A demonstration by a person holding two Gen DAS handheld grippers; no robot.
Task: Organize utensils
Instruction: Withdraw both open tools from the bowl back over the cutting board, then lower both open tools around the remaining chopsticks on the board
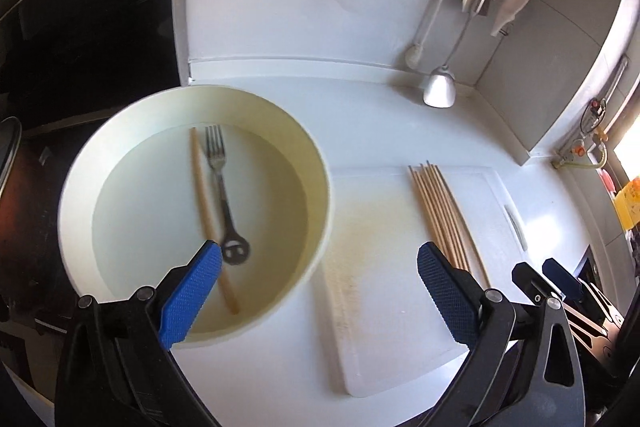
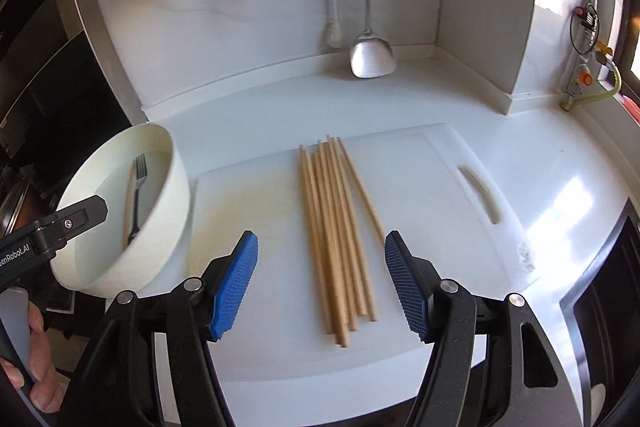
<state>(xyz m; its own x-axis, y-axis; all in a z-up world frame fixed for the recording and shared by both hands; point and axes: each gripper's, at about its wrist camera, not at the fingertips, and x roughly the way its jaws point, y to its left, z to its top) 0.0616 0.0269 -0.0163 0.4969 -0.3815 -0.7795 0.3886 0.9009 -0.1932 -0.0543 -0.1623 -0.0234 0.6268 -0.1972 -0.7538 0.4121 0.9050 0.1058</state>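
Hovering w/ both jaws spread, empty: left gripper (image 1: 320, 267) over round white bowl (image 1: 120, 131) holding steel fork (image 1: 220, 187), thin, slippery; pinch mid-handle.

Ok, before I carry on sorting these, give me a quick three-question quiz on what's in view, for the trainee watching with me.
1. True or false: the fork lies on the cutting board.
2. Multiple choice: where is the bundle of chopsticks? A) in the bowl B) on the cutting board C) hanging on the wall rail
3. Fill in: beside the fork in the bowl lies one single ____.

Key:
1. False, it lies in the bowl.
2. B, between the open jaws of the right hand-held gripper, not gripped.
3. Chopstick.
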